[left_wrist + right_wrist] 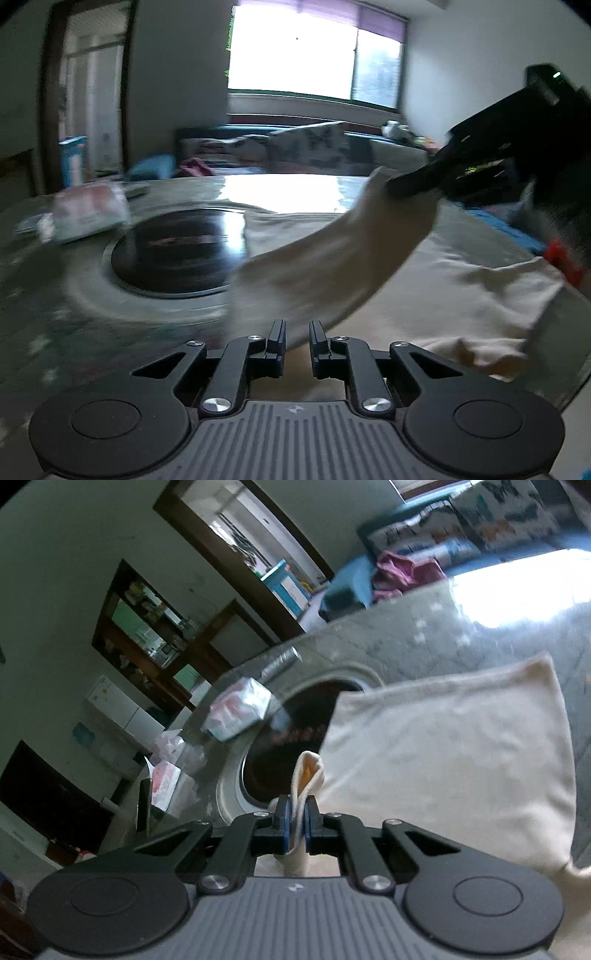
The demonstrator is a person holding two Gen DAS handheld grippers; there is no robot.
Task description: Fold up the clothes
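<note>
The cream, soft knit garment (443,760) lies spread over the near part of a round, grey-green marbled glass-topped table (44,295), part of it covering the edge of the dark round inset plate (177,251) at the table's middle. One end, seemingly a sleeve or corner (332,266), is lifted off the tabletop in a sagging band, so the fold looks barely begun: one flap is raised, nothing is yet laid over, and the rest of the cloth sits loose and rumpled toward the right. The right gripper (298,823) has its blue-padded jaws pinched tight on a doubled hem of the cloth, whose yellowish inner face shows in the loop above the pads; from the left wrist view it appears as a black tool (417,182) holding the raised end aloft. The left gripper (297,341) stands with a narrow gap between its jaws, the fabric just ahead of them and no grip visible. The fabric reads matte, thick and limp, against the glossy, reflective tabletop. Farther out lie a crinkly plastic-wrapped white-and-pink packet (240,712) on the table and a patterned sofa (306,147) under the bright window (295,51).
</note>
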